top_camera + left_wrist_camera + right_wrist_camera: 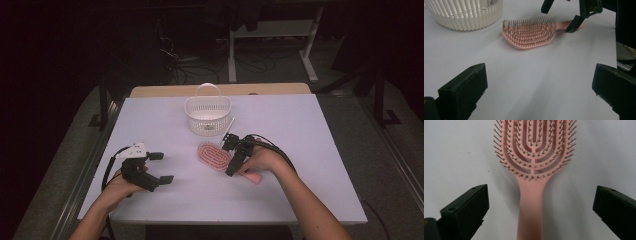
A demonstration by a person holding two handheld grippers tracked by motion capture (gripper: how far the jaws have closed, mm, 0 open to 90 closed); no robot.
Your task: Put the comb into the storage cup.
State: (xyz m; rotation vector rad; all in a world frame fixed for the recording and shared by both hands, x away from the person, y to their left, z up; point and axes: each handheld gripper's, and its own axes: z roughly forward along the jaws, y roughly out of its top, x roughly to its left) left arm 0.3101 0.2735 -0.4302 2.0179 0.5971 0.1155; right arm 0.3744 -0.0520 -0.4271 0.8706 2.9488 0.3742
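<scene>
Pink paddle hairbrush [214, 156] lying bristles-up on the white table [300, 150], just in front of the white slatted basket [208, 115], its handle pointing away from the basket toward the person. Right gripper [234, 159] poised over the handle, jaws spread wide; in the right gripper view the handle [530, 215] runs between the two jaws without touching either. Left gripper [161, 167] held well to the left of the hairbrush, jaws likewise parted and gripping nothing, aimed across bare table at the brush head [529, 32]. A thin white stick [229, 126] lies beside the basket.
</scene>
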